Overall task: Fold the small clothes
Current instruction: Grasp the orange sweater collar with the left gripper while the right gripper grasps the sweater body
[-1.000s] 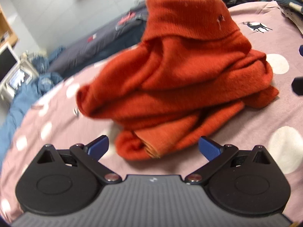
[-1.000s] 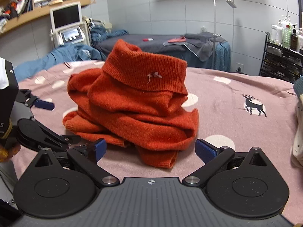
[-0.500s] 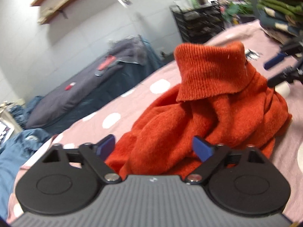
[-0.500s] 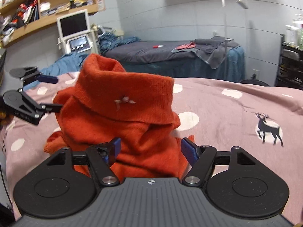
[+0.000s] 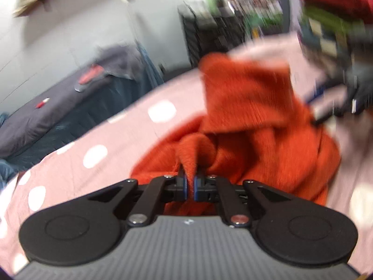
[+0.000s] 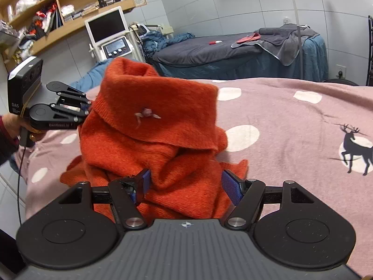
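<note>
Even, soft indoor light fills both views, with only faint shadows. The left wrist view is smeared by motion blur, worst toward 1 o'clock; the right wrist view is sharp. Fisheye bending curves the edges, corners black.

I see a bed (image 6: 291, 126) under a pink cover with white dots and a deer print (image 6: 354, 148). An orange sweater (image 6: 163, 140) lies crumpled on it, collar standing up. Blurry clothes pile (image 5: 335, 14) at far edge.

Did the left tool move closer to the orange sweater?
Yes. The left tool has gone forward over the dotted blanket to the orange sweater and now pinches a fold of it.
</note>
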